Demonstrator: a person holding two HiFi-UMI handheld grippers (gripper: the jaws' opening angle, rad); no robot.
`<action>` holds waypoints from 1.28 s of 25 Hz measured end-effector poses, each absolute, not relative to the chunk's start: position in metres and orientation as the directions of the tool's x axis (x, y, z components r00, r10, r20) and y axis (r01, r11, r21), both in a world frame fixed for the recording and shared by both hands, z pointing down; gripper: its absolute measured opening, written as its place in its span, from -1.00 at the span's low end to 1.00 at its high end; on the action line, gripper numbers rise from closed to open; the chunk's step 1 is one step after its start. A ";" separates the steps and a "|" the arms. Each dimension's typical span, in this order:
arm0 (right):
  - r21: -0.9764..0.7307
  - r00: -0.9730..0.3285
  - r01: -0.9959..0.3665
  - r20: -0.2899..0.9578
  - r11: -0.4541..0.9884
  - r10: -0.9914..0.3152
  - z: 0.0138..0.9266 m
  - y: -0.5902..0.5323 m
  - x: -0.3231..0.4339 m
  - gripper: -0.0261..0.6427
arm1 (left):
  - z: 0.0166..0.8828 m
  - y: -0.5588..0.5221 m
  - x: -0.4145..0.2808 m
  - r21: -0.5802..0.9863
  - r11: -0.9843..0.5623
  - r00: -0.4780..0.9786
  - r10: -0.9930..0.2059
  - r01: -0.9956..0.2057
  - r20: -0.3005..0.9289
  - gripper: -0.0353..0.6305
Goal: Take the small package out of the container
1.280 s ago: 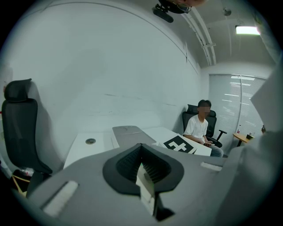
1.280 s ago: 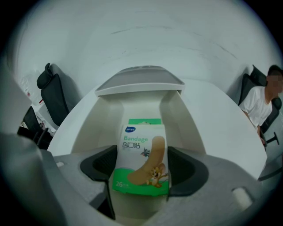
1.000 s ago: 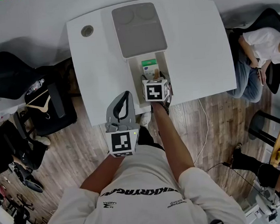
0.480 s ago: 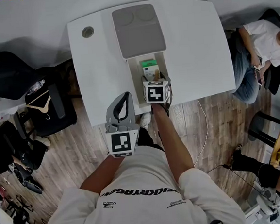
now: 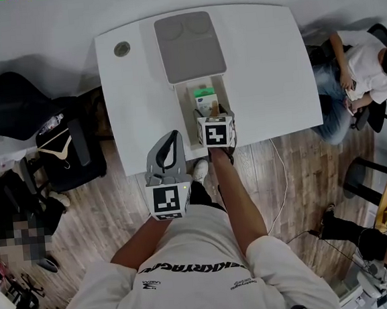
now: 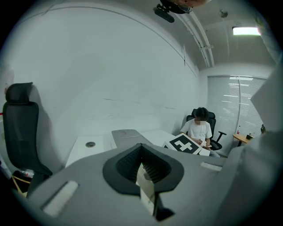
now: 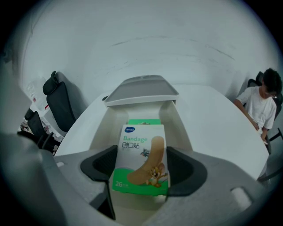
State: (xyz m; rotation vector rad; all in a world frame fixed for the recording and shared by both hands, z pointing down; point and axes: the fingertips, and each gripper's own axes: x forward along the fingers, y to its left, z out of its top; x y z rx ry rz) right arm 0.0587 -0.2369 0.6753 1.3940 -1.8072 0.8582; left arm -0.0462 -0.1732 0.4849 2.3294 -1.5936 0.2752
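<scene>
Since a second ago the right claw (image 5: 211,112) has drawn back a touch toward the near edge of the desk (image 5: 267,70), and the small package (image 5: 207,103) has come with it. The left claw (image 5: 168,146) hangs where it was, at that near edge just left of the container (image 5: 223,94). The grey lid (image 5: 189,44) stays thrown back flat on the desk behind the open container.

From overhead the package is only a pale scrap over the container's near end, partly hidden by the marker cube (image 5: 216,131). The right gripper view settles it: the right claw (image 7: 142,167) is clamped on the small package (image 7: 141,152), a bandage box standing upright with a jaw against each side. A second green pack (image 7: 143,121) lies behind it inside the container (image 7: 99,132). Whether the held box is clear of the container's floor I cannot tell.

The left gripper view shows the left claw (image 6: 142,145) with its jaws together, pointing across the desk (image 6: 84,148) toward a seated person (image 6: 200,130), with a grommet hole (image 6: 90,144) in the desk top
</scene>
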 end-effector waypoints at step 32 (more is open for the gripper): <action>-0.129 -0.267 -0.961 0.674 0.246 -0.689 0.595 -0.217 0.061 0.11 | 0.450 -0.147 -0.040 0.104 -0.334 0.349 -0.897 -0.937 0.269 -0.88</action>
